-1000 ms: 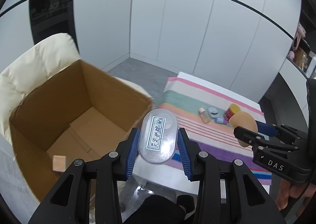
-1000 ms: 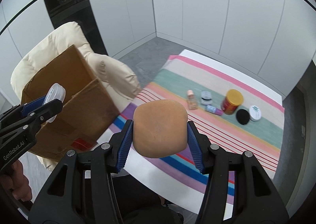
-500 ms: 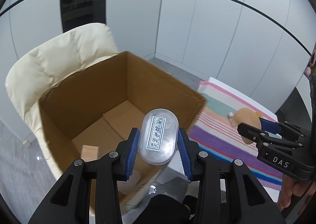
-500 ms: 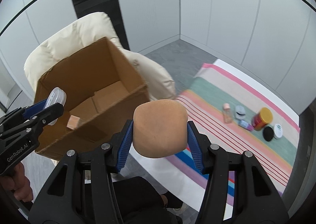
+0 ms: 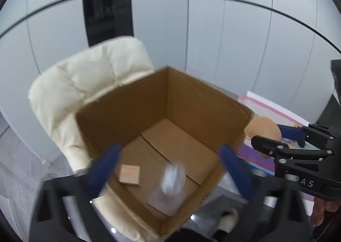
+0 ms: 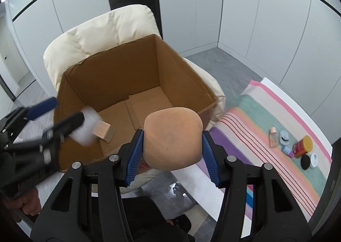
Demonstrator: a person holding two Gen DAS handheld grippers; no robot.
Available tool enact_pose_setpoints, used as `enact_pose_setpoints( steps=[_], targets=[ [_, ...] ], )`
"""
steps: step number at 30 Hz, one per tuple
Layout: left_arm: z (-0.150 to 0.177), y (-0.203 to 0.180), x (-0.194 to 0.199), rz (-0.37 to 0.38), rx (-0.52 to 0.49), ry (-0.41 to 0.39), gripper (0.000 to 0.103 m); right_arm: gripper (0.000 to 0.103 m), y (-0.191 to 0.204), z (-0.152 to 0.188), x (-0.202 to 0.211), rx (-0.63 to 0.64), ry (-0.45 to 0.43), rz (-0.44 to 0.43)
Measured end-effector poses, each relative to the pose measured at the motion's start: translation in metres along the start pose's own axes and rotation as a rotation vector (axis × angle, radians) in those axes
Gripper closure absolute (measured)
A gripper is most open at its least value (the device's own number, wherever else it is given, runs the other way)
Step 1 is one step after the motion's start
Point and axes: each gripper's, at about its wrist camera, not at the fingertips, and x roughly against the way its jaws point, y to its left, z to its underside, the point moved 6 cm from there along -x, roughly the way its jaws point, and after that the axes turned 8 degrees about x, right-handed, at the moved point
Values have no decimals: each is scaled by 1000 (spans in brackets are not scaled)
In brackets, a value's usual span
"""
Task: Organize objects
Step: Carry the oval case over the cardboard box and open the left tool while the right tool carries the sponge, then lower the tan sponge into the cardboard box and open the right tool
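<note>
container falls into box; left jaws just opened wide.

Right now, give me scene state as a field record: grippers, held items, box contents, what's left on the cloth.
left gripper: open, jaws just opened, clear container blurred, dropping free into box
right gripper: shut on tan sponge, near box's corner
cardboard box: on cream chair; holds small wooden block
striped cloth: small bottles and jars remain

left gripper, blurred, jaws just sprung wide apart; right gripper clamped, seemingly steady.
</note>
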Motion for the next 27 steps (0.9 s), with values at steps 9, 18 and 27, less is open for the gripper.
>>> enact_pose_setpoints(
  steps=[9,18,27],
  targets=[
    [-1,41,11,-36,65,7,0,47,28,-15,-7,29,-4,-28],
    [4,81,22,-87,120,2,0,47,62,-26,-16,62,2,-66],
    [13,123,38,-144,152,1,0,46,101,-38,-31,109,13,-111]
  ],
)
